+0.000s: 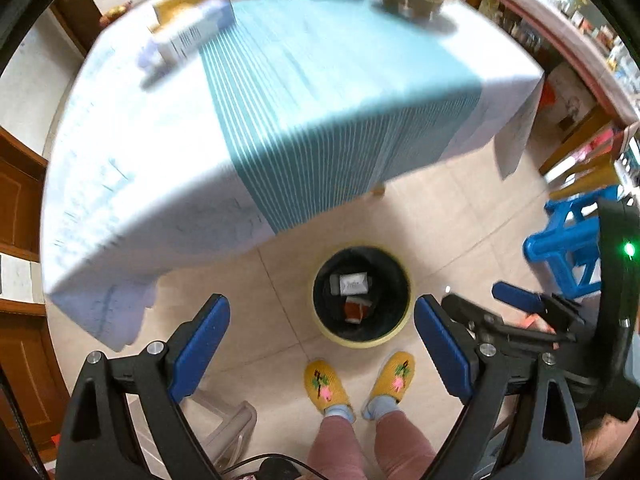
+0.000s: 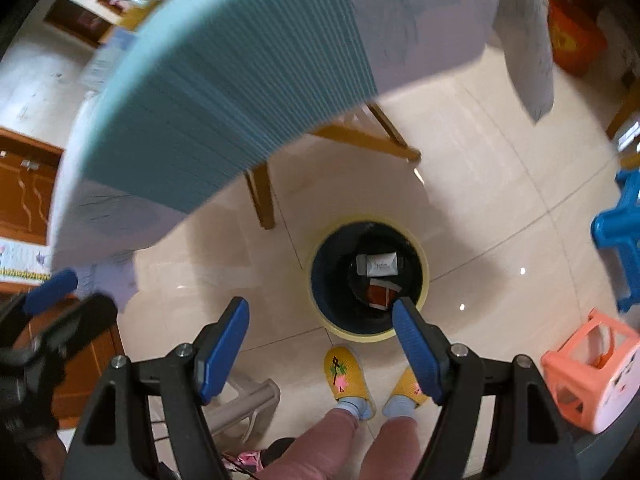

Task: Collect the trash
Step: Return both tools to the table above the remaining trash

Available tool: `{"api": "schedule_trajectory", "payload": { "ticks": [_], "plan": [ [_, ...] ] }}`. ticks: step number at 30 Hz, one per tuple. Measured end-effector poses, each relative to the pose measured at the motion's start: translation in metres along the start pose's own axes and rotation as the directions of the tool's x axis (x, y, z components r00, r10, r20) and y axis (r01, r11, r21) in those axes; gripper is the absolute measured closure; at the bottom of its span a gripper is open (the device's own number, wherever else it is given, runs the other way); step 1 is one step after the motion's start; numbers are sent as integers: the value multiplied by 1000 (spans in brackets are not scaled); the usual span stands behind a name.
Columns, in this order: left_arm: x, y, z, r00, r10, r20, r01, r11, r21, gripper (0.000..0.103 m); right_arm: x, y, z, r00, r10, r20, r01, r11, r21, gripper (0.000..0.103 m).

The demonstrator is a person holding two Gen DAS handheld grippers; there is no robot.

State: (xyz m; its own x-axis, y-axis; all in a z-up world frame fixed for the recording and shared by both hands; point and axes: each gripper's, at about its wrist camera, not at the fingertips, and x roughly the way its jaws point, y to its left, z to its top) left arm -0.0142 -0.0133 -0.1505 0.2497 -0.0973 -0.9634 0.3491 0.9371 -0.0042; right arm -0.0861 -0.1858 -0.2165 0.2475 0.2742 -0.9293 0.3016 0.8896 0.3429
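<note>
Together we count two grippers, both pointing down at the floor with nothing in them: our left gripper (image 1: 322,340) stands with its blue pads spread wide, and our right gripper (image 2: 320,340) is likewise wide open, grasping nothing. Between them on the tiles sits one yellow-rimmed bin (image 1: 362,294) with a black liner, and in it we count two pieces of trash: a white packet (image 1: 353,283) toward the far side and a red-brown wrapper (image 1: 356,309) just nearer us. Two yellow slippers (image 1: 358,384) stand right before the bin. Left of it hangs one table's blue striped cloth (image 1: 280,120).

Only the left view shows the tabletop, with a blurred box (image 1: 188,36) on it. Only the right view shows the wooden table legs (image 2: 262,196) and, far right, a pink stool (image 2: 592,384). Both catch one blue stool (image 1: 560,248).
</note>
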Motion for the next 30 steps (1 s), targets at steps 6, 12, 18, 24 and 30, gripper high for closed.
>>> {"api": "schedule_trajectory", "payload": {
  "ticks": [6,12,18,24,30],
  "plan": [
    [-62,6,17,996,-7,84,11,999,-51,11,-72,23,11,996,0,90,8,997,-80,28],
    [-124,5,34,983,16,184,1,995,-96,11,-139,36,29,979,23,202,7,989,-147,28],
    [-166,3,44,967,45,251,-4,987,-161,11,-177,52,46,959,49,279,21,970,-242,28],
    [-183,3,47,951,96,292,-40,981,-192,11,-200,63,60,933,89,348,31,946,-324,28],
    [-177,18,54,957,99,272,-33,971,-237,11,-200,74,73,927,119,357,19,933,-360,28]
  ]
}}
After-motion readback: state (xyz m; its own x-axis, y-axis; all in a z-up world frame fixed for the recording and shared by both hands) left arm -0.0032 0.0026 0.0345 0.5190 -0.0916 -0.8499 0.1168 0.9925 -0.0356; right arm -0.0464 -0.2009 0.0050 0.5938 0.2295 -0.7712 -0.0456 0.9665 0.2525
